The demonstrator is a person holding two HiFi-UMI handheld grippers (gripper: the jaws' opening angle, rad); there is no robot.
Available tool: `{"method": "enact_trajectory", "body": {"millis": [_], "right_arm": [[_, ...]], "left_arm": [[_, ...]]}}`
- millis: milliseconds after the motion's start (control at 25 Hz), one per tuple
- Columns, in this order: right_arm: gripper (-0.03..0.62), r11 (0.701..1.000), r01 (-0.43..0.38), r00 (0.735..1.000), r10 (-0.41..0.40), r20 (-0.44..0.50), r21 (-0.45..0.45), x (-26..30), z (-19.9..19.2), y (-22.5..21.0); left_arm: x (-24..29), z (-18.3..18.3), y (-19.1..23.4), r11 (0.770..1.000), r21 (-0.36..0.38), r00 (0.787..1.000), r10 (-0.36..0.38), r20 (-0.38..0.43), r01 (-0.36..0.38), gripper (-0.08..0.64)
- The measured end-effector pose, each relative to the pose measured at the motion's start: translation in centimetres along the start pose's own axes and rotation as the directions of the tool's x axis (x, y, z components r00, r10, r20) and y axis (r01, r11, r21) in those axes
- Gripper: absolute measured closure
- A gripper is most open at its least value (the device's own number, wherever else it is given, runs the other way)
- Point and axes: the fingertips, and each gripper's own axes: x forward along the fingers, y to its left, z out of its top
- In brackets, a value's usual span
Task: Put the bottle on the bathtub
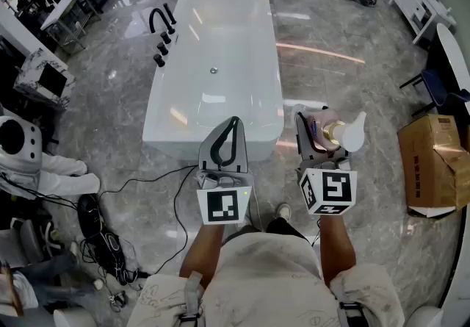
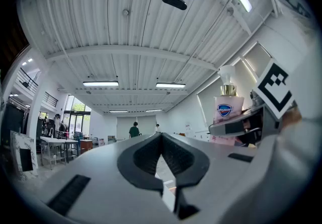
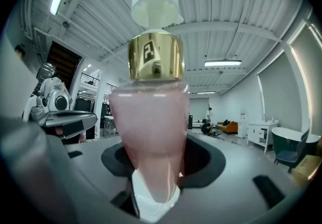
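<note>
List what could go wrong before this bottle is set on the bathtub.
The right gripper holds the bottle low on its body, so it could tilt or slip.
The bathtub rim looks narrow and glossy; the bottle might slide off.
Cables lie on the floor near the person's feet: a trip hazard.

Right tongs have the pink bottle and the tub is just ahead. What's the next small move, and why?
Probably ease the right tongs forward and to the left, toward the bathtub at its near right corner, keeping the bottle upright. The bottle is clamped in those tongs but hangs over the floor beside the tub, not yet above its rim. The left tongs are shut and empty.
</note>
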Motion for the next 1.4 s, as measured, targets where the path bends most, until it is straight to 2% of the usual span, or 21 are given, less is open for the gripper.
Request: {"method": "enact_trajectory", "body": {"millis": [120,280,600,1000,1240,1400], "right_arm": [[0.382,1.000,0.013,1.000,-0.013,-0.009,-0.002,-1.8,-0.2,-2.3],[0.382,1.000,0.024,1.000,-0.024,0.017,-0.001,-2.5,0.8,-5.3],[0.381,1.000,0.019,1.000,-0.019,0.008,0.004,-2.3,0.2,-7.1],[0.380,0.994,-0.065,0.997,0.068,-0.031,0.085,-1.1,-2.9,-7.6],[0.379,0.987,-0.104,0.993,0.110,-0.042,0.124,-0.7,-4.7,-10.7],[0.380,0.975,-0.163,0.982,0.175,-0.066,0.153,-0.4,-6.7,-11.6]], "left_arm": [[0.0,0.4,-2.5,1.000,-0.014,1.000,0.006,-0.020,-0.007,0.558],[0.9,1.7,-5.0,1.000,0.006,1.000,0.004,-0.008,-0.004,0.558],[1.9,2.1,-6.6,1.000,0.028,1.000,0.004,-0.003,-0.004,0.558],[2.8,0.6,-7.0,0.998,0.034,0.997,0.054,-0.052,-0.052,0.558],[4.4,-0.7,-9.5,0.996,0.047,0.994,0.080,-0.079,-0.077,0.558],[4.5,-2.5,-10.7,0.993,0.056,0.982,0.112,-0.153,-0.104,0.558]]}}
